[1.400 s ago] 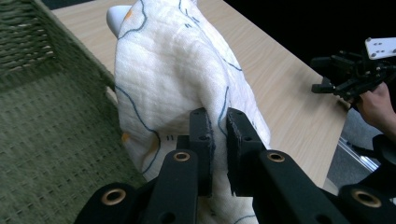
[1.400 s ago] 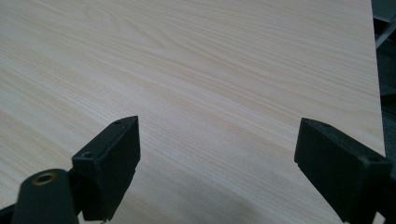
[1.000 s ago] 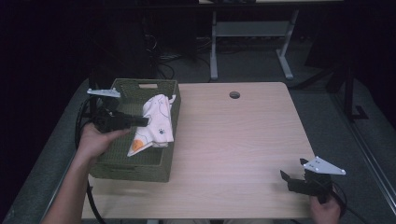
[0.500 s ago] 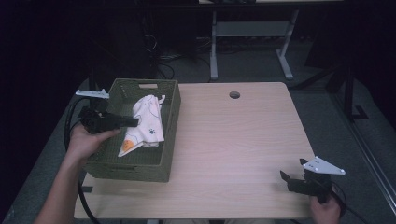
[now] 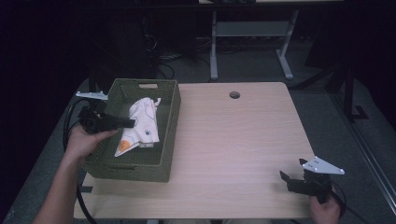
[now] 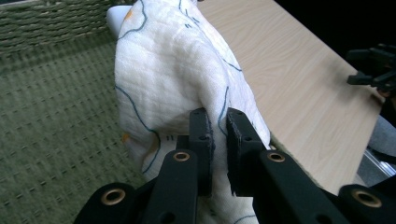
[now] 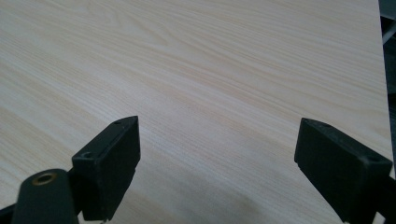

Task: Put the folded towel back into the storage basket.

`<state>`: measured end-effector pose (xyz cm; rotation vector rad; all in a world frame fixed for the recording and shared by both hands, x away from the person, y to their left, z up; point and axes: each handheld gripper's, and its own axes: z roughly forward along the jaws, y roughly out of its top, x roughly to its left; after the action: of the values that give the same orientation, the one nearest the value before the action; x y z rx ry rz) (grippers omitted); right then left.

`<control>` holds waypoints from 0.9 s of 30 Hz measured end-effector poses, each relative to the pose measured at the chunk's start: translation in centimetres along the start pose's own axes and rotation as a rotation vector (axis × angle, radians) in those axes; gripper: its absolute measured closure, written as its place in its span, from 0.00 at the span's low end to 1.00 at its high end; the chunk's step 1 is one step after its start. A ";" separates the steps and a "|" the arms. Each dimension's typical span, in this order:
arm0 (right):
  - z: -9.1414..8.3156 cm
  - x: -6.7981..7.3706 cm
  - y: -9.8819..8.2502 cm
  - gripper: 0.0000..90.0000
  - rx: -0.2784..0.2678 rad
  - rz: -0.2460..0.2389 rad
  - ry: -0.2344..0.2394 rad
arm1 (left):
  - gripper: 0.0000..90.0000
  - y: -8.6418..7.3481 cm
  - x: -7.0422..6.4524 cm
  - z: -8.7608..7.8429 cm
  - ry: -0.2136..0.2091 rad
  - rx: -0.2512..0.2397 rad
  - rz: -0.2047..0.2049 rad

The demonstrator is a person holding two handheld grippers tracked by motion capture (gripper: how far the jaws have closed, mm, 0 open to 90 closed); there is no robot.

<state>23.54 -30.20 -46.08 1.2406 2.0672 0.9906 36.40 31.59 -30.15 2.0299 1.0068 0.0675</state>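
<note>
Cloth (image 5: 139, 127), white with blue lines and orange spots, hangs inside green woven basket (image 5: 164, 142) at table's (image 5: 243, 140) left end. Left gripper (image 6: 218, 135) pinches a fold of it. Right gripper (image 7: 217, 163), jaws wide apart, rests over bare tabletop, well away.

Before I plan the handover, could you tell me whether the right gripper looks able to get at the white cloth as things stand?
Probably not yet: the right gripper sits open at the table's near right corner, while the white cloth hangs in the green basket far left, pinched by the left gripper.
</note>
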 end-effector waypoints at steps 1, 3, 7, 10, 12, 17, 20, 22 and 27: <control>0.0 0.0 0.0 0.15 0.000 0.000 0.000 | 0.92 0.0 0.0 0.0 0.000 0.000 0.000; 0.1 0.0 0.0 0.15 0.006 0.000 -0.004 | 0.92 0.0 0.4 0.1 0.005 -0.001 -0.007; 0.3 0.0 0.0 0.15 0.017 -0.003 -0.011 | 0.92 0.0 1.1 0.5 0.013 0.017 -0.006; 0.4 -0.1 -0.2 0.15 0.021 0.009 -0.003 | 0.92 0.0 1.6 1.1 0.013 0.033 -0.007; 0.4 -0.1 -0.2 0.15 0.023 0.014 -0.003 | 0.92 0.0 1.8 1.3 0.016 0.042 -0.003; 0.4 -0.1 -0.3 0.15 0.021 0.025 -0.012 | 0.91 -0.2 2.2 2.0 0.020 0.068 0.006; 0.6 0.0 -0.3 0.15 0.032 0.022 -0.014 | 0.91 -0.5 2.7 2.2 0.022 0.071 0.000; 0.6 0.0 -0.3 0.15 0.033 0.020 -0.014 | 0.91 -0.7 3.1 2.4 0.025 0.074 -0.011; 0.6 0.1 -0.3 0.15 0.036 0.018 -0.013 | 0.91 -1.1 3.5 2.8 0.036 0.095 -0.019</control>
<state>23.82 -30.03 -46.69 1.2821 2.0759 0.9553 39.20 32.43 -33.76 2.1117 1.0701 0.0467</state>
